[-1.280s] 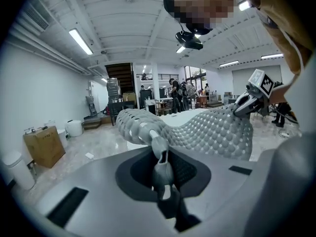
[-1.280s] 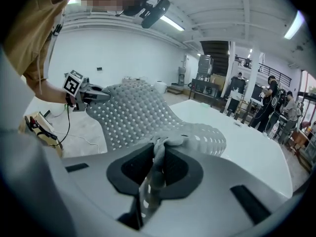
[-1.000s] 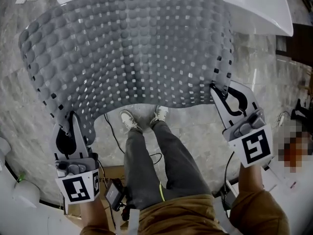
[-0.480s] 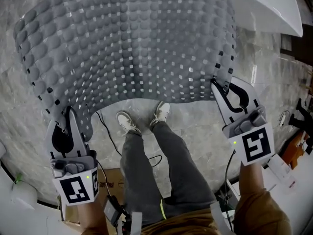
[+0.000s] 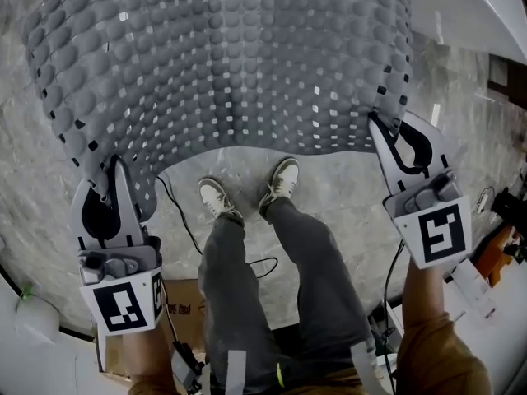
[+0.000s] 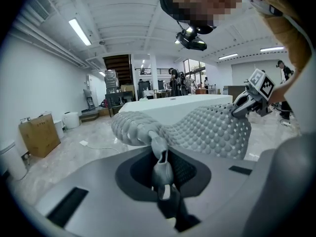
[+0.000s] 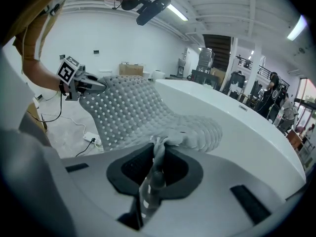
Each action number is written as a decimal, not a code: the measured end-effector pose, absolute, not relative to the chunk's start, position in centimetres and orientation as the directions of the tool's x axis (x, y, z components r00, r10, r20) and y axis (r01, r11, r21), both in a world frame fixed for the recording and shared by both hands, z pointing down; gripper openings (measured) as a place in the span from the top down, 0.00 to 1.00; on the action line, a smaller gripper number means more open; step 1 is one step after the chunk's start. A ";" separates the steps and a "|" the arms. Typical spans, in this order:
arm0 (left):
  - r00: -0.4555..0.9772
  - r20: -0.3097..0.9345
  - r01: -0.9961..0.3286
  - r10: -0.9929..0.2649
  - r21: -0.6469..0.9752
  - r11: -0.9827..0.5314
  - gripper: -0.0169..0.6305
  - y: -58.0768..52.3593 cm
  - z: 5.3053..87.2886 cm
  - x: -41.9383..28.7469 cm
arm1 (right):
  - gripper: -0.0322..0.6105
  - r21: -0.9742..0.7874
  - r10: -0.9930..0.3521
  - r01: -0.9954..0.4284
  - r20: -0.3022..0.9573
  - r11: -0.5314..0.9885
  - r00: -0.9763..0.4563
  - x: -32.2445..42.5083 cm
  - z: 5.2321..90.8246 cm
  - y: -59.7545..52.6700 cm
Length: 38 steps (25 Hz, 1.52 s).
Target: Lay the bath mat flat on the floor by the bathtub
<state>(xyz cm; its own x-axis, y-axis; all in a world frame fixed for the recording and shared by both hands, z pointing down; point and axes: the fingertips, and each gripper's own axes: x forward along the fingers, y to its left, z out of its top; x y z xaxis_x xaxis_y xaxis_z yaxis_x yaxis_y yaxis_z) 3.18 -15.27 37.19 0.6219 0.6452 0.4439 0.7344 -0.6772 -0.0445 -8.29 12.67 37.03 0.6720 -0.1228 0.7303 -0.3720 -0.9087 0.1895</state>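
Grey bath mat [image 5: 222, 64]: bumpy rubber with rows of small square holes. It's off the floor [image 5: 329, 188], spread between your two grippers, sagging in the middle.
Left gripper [image 5: 111, 171]: your jaws are clamped on the mat's near left corner, which bunches between the pads.
Right gripper [image 5: 383, 130]: your jaws are pinched on the near right corner, with the mat edge folded between them.
Bathtub [image 5: 461, 6]: white, far right, just past the mat.
Shoes [image 5: 216, 197]: yours, on grey marble-look floor under the mat's near edge.
Marker cubes [image 5: 440, 233]: black-and-white squares, no lettering.
Cardboard box [image 5: 185, 311]: near left, print too small to read.
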 end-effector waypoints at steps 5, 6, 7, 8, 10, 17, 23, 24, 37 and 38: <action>0.617 0.451 0.742 0.645 -0.059 -0.668 0.91 -15.0 36.7 3.1 | 0.88 0.205 -0.118 -0.367 0.715 -0.907 0.690 -8.1 36.7 12.3; 0.615 0.453 0.744 0.646 -0.061 -0.666 0.91 -14.9 36.7 3.0 | 0.88 0.208 -0.116 -0.364 0.710 -0.908 0.694 -8.0 36.6 12.3; 0.613 0.455 0.745 0.646 -0.063 -0.664 0.91 -14.9 36.7 3.0 | 0.88 0.210 -0.114 -0.361 0.707 -0.909 0.697 -8.0 36.5 12.4; 0.612 0.457 0.747 0.645 -0.065 -0.662 0.91 -15.0 36.8 3.0 | 0.88 0.211 -0.112 -0.359 0.706 -0.909 0.699 -8.1 36.6 12.4; 0.612 0.461 0.747 0.643 -0.070 -0.661 0.91 -15.2 37.1 3.0 | 0.88 0.213 -0.110 -0.359 0.707 -0.909 0.698 -8.3 36.8 12.6; 0.615 0.457 0.752 0.643 -0.096 -0.652 0.91 -15.2 37.1 3.1 | 0.88 0.256 -0.101 -0.382 0.701 -0.888 0.706 -8.5 37.2 12.7; 0.617 0.463 0.751 0.636 -0.103 -0.653 0.91 -15.2 37.0 3.1 | 0.88 0.255 -0.092 -0.364 0.694 -0.896 0.714 -8.7 37.2 12.7; 0.618 0.462 0.750 0.636 -0.105 -0.653 0.91 -15.2 37.1 3.1 | 0.88 0.258 -0.087 -0.361 0.697 -0.896 0.712 -8.8 37.3 12.8; 0.605 0.472 0.769 0.641 -0.137 -0.624 0.91 -15.1 37.2 3.1 | 0.88 0.282 -0.096 -0.391 0.693 -0.876 0.715 -8.6 37.4 13.1; 0.602 0.473 0.772 0.643 -0.140 -0.620 0.91 -15.2 37.3 3.1 | 0.88 0.284 -0.093 -0.387 0.691 -0.877 0.717 -8.7 37.5 13.1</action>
<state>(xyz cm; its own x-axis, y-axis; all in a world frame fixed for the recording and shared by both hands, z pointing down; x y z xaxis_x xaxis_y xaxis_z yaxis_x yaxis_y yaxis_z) 3.08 -15.18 37.30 0.6023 0.6427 0.4735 0.7719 -0.6201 -0.1402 -8.65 13.06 37.49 0.7171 -0.0931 0.6907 -0.3874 -0.8771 0.2840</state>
